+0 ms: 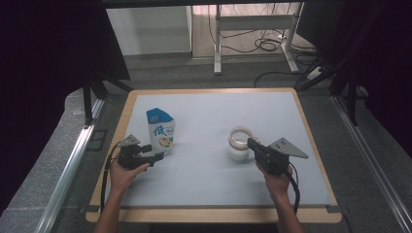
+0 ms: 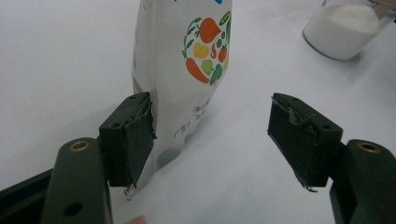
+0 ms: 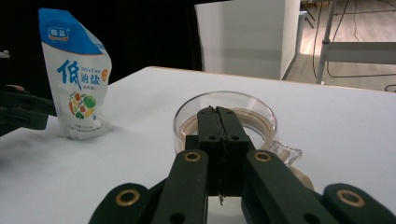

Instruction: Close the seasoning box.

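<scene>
Salt pouch (image 1: 161, 128) stands upright on the worktop (image 1: 204, 170), left of the glass jar (image 1: 239, 144). Your left hand-held gripper (image 2: 212, 135) is released, 1 pad touching the pouch's lower edge. Right hand-held gripper (image 3: 219, 122) is clenched empty at the jar. Pouch looks soft, slippery film, bottom-heavy: pinch low, firmly.

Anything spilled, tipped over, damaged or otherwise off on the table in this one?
Nothing much stands out. The salt pouch stands upright and the glass jar of white powder is upright with no spill around it. One small thing: the pads of the open left claw look frayed at their edges.
</scene>
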`<action>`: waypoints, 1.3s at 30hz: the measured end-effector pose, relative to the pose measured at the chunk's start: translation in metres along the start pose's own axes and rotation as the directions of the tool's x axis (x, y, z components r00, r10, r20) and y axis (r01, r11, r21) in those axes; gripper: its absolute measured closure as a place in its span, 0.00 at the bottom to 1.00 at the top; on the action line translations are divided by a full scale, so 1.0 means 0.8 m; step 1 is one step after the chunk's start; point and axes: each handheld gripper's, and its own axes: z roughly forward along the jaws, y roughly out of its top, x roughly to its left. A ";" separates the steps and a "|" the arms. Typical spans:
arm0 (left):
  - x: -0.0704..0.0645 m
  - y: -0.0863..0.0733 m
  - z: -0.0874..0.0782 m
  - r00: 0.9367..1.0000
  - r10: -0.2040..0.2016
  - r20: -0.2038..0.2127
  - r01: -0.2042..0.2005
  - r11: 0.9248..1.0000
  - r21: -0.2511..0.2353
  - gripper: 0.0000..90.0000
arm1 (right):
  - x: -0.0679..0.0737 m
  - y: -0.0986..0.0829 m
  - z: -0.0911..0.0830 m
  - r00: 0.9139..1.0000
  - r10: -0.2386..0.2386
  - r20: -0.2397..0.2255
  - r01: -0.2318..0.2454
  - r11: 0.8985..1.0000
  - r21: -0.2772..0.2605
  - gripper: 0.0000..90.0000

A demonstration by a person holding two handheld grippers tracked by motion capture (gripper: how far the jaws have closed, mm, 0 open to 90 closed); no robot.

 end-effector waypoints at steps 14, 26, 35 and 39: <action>0.001 -0.002 -0.004 1.000 -0.001 -0.014 0.001 1.000 -0.002 0.34 | -0.015 -0.002 -0.014 0.999 0.027 0.019 -0.027 1.000 -0.015 0.99; 0.003 -0.006 -0.008 1.000 -0.003 -0.016 0.003 1.000 -0.001 0.33 | -0.059 -0.020 -0.038 0.996 0.071 0.054 -0.072 0.997 0.016 0.85; 0.004 -0.007 -0.009 1.000 0.001 -0.014 -0.001 1.000 -0.006 0.33 | -0.083 -0.043 -0.038 0.998 0.022 0.067 -0.030 0.992 0.124 0.52; 0.004 -0.008 -0.009 1.000 0.001 -0.013 -0.001 1.000 -0.003 0.33 | -0.089 -0.053 -0.034 0.997 0.020 0.069 -0.031 0.985 0.168 0.49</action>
